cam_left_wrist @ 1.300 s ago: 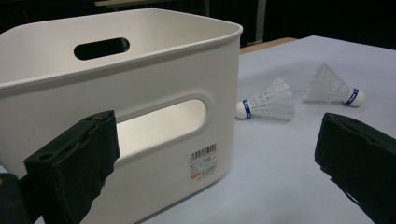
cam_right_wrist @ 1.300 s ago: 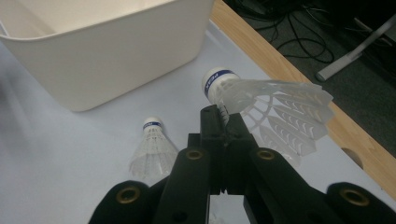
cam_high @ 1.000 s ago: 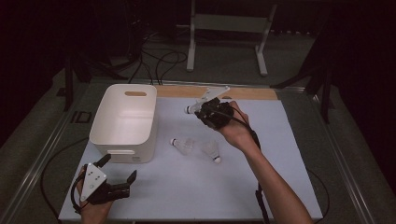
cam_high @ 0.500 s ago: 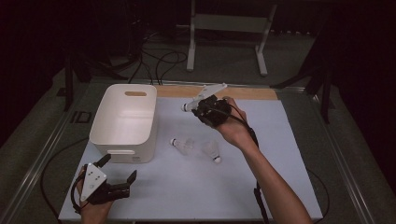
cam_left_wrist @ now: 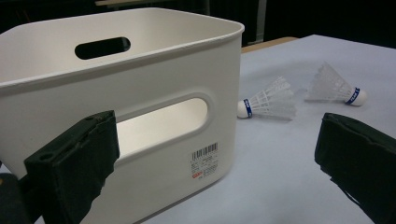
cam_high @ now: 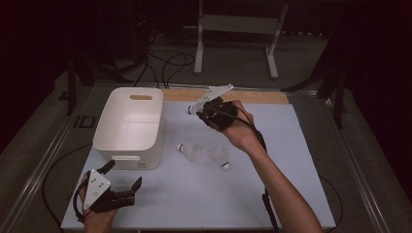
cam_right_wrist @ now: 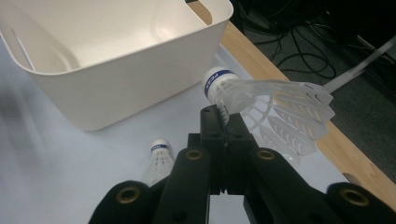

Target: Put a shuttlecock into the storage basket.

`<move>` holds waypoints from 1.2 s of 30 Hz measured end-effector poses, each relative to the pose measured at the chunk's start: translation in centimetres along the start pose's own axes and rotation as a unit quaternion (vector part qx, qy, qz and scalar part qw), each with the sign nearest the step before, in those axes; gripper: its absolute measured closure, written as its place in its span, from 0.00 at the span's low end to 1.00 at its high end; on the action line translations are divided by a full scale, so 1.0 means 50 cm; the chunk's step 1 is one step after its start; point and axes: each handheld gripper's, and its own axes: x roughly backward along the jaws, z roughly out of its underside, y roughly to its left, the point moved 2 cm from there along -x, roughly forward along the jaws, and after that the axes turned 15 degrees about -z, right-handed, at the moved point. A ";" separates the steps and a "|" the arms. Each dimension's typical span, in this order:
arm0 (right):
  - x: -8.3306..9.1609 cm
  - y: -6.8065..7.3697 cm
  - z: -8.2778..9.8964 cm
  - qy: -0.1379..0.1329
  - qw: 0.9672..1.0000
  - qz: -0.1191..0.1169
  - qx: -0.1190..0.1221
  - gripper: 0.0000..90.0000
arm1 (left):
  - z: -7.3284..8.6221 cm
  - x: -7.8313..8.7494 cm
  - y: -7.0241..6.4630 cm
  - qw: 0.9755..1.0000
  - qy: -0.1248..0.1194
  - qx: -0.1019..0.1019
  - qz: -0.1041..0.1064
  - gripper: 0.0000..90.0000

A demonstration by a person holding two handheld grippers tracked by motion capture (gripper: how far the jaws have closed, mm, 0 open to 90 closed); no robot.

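Dim room, dark grey floor (cam_high: 233, 68), white metal stand (cam_high: 238, 29) at back, black cables (cam_high: 160, 60) on floor

Right arm comes in from the bottom edge and stretches forward across the table (cam_high: 301, 145), wrist bent back a bit, hand wrapped around the black right hand-held gripper (cam_high: 194, 109) held up in the air and pointing to the left. Its jaws are pinched tight together on the skirt of a white plastic shuttlecock (cam_right_wrist: 266, 105). The left hand sits low at the near left corner, holding the black left hand-held gripper (cam_high: 124, 175) with its jaws spread wide apart, nothing between them.
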 end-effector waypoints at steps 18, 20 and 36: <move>-0.008 0.008 -0.015 -0.003 1.000 -0.005 0.007 1.00 | 0.001 0.000 0.000 1.000 0.001 -0.002 0.000 0.00; -0.009 0.009 -0.017 -0.003 1.000 -0.006 0.007 1.00 | 0.001 -0.001 0.000 1.000 0.001 -0.002 0.000 0.00; -0.022 0.022 -0.028 -0.007 1.000 -0.017 0.011 1.00 | 0.001 -0.001 0.000 1.000 0.002 0.000 0.000 0.00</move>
